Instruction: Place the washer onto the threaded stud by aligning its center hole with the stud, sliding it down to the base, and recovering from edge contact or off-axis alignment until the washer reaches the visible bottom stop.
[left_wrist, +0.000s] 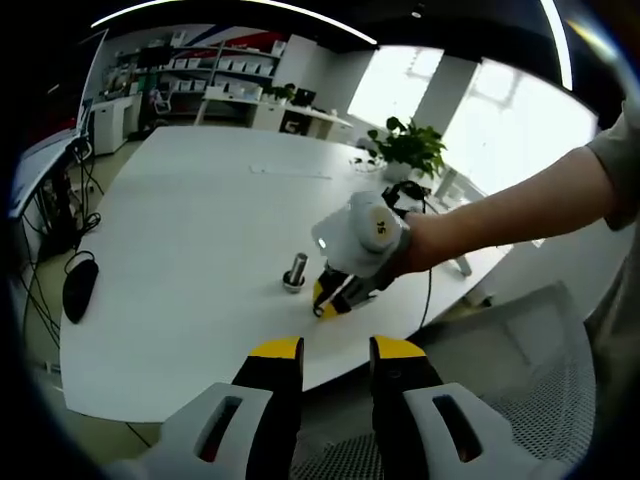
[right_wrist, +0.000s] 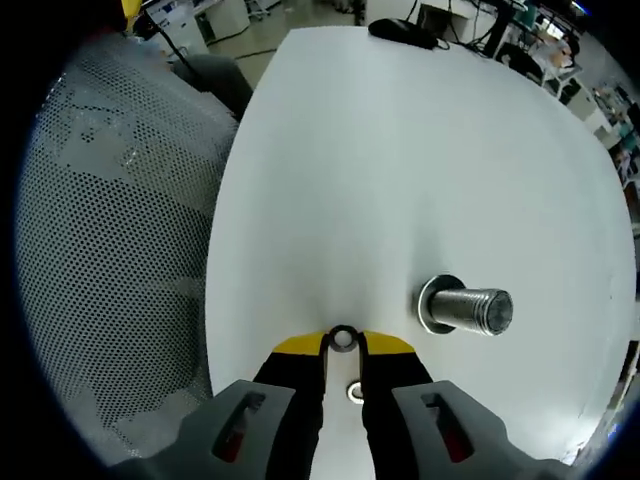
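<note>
Small silvery metal washer (right_wrist: 343, 339) pinched on edge between the yellow tips of the right tongs (right_wrist: 343, 342), its centre hole visible, held low over the white oval worktop (right_wrist: 400, 160). Just beside it, off to the right in the right gripper view and apart from it, short threaded steel stud (right_wrist: 478, 309) standing upright on a flat round base flange; not yet threaded by the washer. Second small bright ring (right_wrist: 355, 391) seen between the tongs' black arms lower down, lying on the worktop or not, cannot tell. In the left gripper view, left tongs (left_wrist: 335, 350) parted with nothing between the yellow tips, hovering off the near edge of the worktop above a grey mesh chair back (left_wrist: 520, 400). Same stud (left_wrist: 296, 272) seen farther off near the worktop's edge, with the right tongs (left_wrist: 335, 297) just beside it, carried by a hand (left_wrist: 425, 243) and bare forearm reaching in from the right. Black computer mouse (left_wrist: 79, 285) with cable near the worktop's left edge, well apart from the stud; green potted plant (left_wrist: 408, 148) at the far side.
</note>
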